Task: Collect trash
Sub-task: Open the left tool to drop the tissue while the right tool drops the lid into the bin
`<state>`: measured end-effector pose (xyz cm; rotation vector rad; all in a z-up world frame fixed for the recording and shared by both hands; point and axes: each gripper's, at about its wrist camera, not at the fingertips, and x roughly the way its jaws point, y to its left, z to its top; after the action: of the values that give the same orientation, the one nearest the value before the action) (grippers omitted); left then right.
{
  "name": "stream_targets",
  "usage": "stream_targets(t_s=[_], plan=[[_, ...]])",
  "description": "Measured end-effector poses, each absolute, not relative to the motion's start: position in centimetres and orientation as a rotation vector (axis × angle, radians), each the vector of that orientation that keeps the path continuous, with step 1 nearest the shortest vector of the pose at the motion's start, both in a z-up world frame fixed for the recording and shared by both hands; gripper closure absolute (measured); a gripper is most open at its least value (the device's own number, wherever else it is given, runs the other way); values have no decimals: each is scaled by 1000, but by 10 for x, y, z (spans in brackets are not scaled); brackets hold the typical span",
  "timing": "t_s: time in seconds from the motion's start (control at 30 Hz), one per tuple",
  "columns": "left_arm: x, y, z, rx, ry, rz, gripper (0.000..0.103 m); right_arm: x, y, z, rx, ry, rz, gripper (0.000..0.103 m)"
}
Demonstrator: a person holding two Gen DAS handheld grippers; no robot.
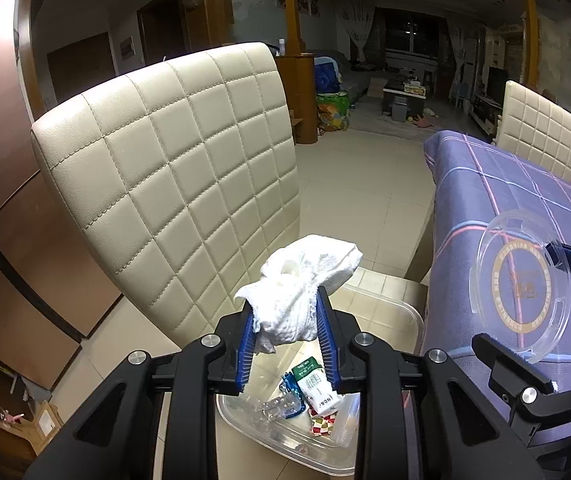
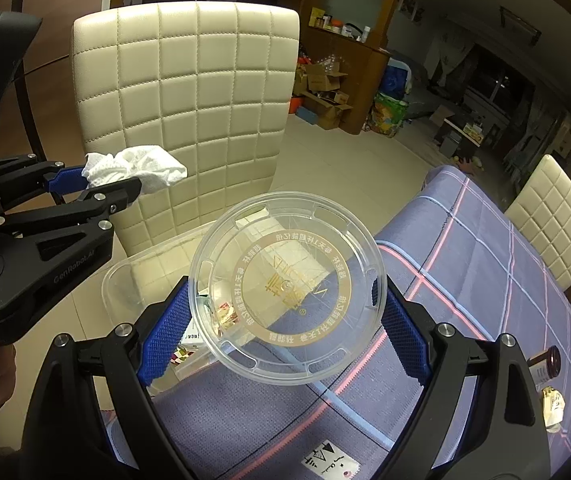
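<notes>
A crumpled white tissue (image 1: 301, 292) sits pinched between the blue pads of my left gripper (image 1: 285, 300). It hangs above a clear plastic bin (image 1: 405, 308) standing on the chair seat. Several wrappers (image 1: 313, 392) lie in the bin. In the right wrist view the left gripper (image 2: 113, 180) and tissue (image 2: 137, 168) show at the left, over the bin (image 2: 125, 276). My right gripper (image 2: 285, 292) is clamped wide on the rim of a round clear lid (image 2: 285, 320) with gold print, tilted at the table edge. The lid (image 1: 521, 284) also shows in the left wrist view.
A cream quilted chair (image 1: 173, 176) backs the bin. A table with a purple checked cloth (image 2: 465, 260) is to the right; on it lie a brown bottle (image 2: 545, 364), a crumpled wrapper (image 2: 553, 404) and a white label (image 2: 325, 460). More cream chairs (image 2: 553, 216) stand beyond the table.
</notes>
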<state>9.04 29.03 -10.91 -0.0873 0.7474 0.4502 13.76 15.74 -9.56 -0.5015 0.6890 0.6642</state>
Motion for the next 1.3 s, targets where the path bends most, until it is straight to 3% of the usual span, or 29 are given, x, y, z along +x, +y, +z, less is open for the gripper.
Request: stream_targets(t_s=[0.07,0.13,0.17,0.2,1.3], plan=[[93,293,-110,-91,752,445,71,138,159,-96,-501,690,667,15],[95,293,-111,-95,757,441,49,138,159,-97,-502,691,668,15],[95,294,-111,-102,753,444,30,138,159,-98,-502,692,668,15],[95,295,-111,-108,744,447,24,139,159,-98,-501,694,667,15],[87,301,-112,-110,754,477,24,144,170,-99,-509,671,672,14]])
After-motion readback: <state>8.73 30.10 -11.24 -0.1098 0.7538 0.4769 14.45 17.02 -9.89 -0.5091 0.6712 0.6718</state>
